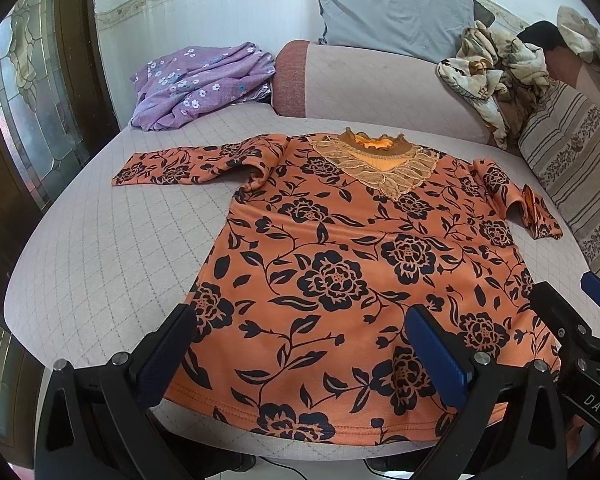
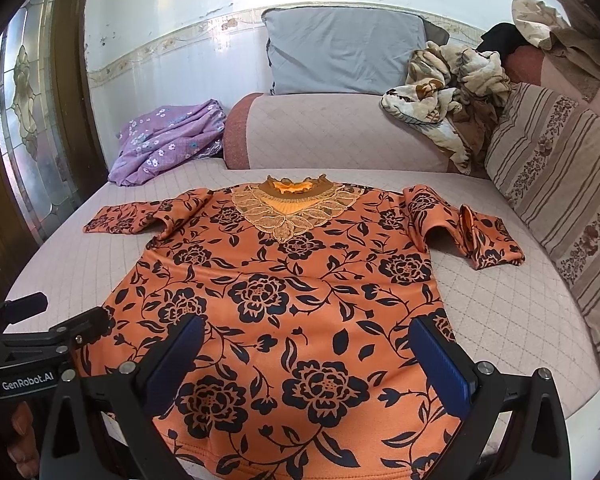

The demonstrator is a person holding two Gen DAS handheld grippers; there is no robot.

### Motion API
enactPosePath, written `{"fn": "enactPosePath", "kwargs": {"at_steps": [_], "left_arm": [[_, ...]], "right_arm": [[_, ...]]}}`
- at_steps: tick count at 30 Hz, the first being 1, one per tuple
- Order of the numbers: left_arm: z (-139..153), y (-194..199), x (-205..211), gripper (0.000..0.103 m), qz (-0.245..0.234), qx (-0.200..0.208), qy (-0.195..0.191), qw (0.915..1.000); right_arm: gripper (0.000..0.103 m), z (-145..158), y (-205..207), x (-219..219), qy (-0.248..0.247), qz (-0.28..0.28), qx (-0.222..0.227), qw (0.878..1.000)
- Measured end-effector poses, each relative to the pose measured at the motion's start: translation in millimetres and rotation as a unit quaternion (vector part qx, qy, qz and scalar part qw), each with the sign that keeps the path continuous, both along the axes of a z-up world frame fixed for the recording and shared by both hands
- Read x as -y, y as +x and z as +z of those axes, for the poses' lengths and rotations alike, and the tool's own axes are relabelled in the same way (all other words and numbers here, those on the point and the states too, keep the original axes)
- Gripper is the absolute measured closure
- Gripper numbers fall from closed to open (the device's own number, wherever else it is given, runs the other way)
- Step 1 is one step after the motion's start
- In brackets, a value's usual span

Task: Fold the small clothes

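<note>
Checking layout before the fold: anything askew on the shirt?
Yes. The orange black-flowered shirt lies flat, but its right sleeve is doubled back on itself, lining showing, unlike the straight left sleeve.

grey square pillow point(image 2: 346, 50) far ahead | crumpled purple floral cloth point(image 2: 168, 140) ahead-left | striped beige cushion point(image 2: 556, 200) right

both tools point(image 1: 300, 344) point(image 2: 308, 352) wide apart

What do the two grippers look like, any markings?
Both are black frames with silver bolt heads and blue ribbed pads on the jaws. The left gripper reads "GenRobot.AI" in white, seen from the right wrist camera; the right gripper shows "DAS" in the left one.
</note>
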State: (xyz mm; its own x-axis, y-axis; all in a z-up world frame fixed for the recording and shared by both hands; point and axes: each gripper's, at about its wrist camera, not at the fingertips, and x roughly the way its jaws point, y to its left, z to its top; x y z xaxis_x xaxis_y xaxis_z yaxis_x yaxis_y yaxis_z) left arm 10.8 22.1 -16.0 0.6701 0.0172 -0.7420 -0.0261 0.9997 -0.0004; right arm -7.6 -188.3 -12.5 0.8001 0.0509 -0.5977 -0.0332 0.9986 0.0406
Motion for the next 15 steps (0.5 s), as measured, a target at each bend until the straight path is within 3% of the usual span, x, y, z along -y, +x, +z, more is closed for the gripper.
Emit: {"fn": "enactPosePath", "kwargs": {"at_steps": [15], "left_arm": [[-4.0, 1.5, 1.6, 0.000, -0.001, -0.005, 0.001, 1.0000]], "right_arm": [[0.000, -7.1, 2.1, 3.1, 0.010, -0.003, -0.007, 1.000]]}}
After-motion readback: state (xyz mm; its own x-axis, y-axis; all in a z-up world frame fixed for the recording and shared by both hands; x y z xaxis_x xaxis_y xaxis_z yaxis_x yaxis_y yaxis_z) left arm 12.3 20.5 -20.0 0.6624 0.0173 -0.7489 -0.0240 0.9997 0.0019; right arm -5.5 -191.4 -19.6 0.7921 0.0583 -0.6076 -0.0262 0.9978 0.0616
